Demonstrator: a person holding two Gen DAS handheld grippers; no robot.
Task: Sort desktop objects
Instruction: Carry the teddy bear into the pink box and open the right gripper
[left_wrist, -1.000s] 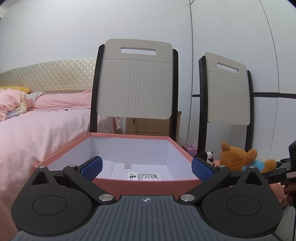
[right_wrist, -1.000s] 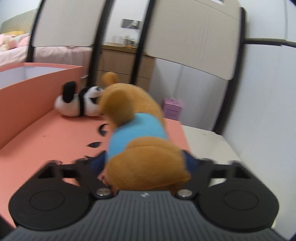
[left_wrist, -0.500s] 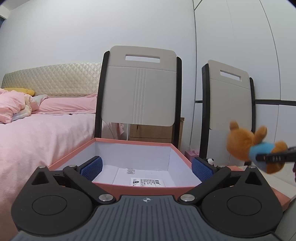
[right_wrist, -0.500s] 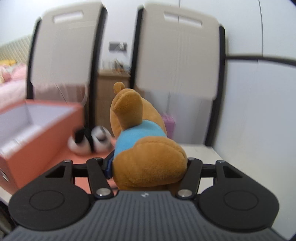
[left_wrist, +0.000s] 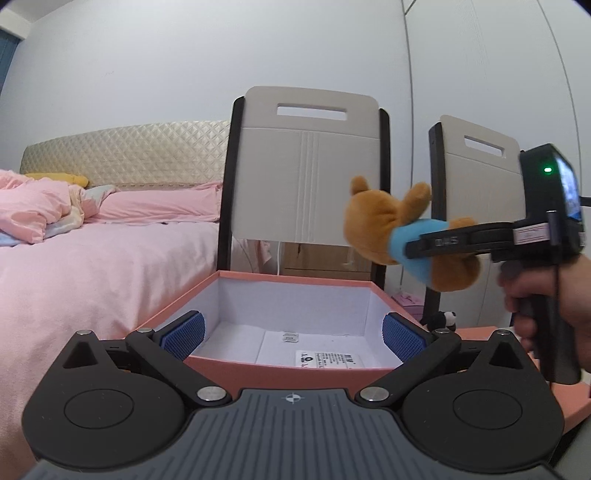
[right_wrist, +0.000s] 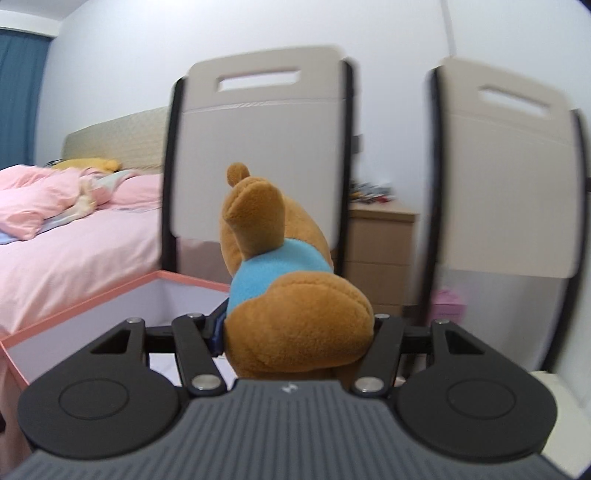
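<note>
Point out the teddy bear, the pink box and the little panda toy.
teddy bear (right_wrist: 299, 328), right wrist view, brown rump.
pink box (left_wrist: 280, 376), left wrist view, near outer wall.
panda toy (left_wrist: 443, 320), left wrist view, its head.

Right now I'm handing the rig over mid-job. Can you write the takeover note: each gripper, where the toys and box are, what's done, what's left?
Right gripper: shut on the bear plush, carried in the air beside the pink box, not yet over it.
Left gripper: open, empty, fingers either side of the box's near wall.
Box: open, only paper labels inside.
Panda plush: lies outside, right of the box.
Done: bear picked up.
Left: drop the bear in, then fetch the panda.
</note>
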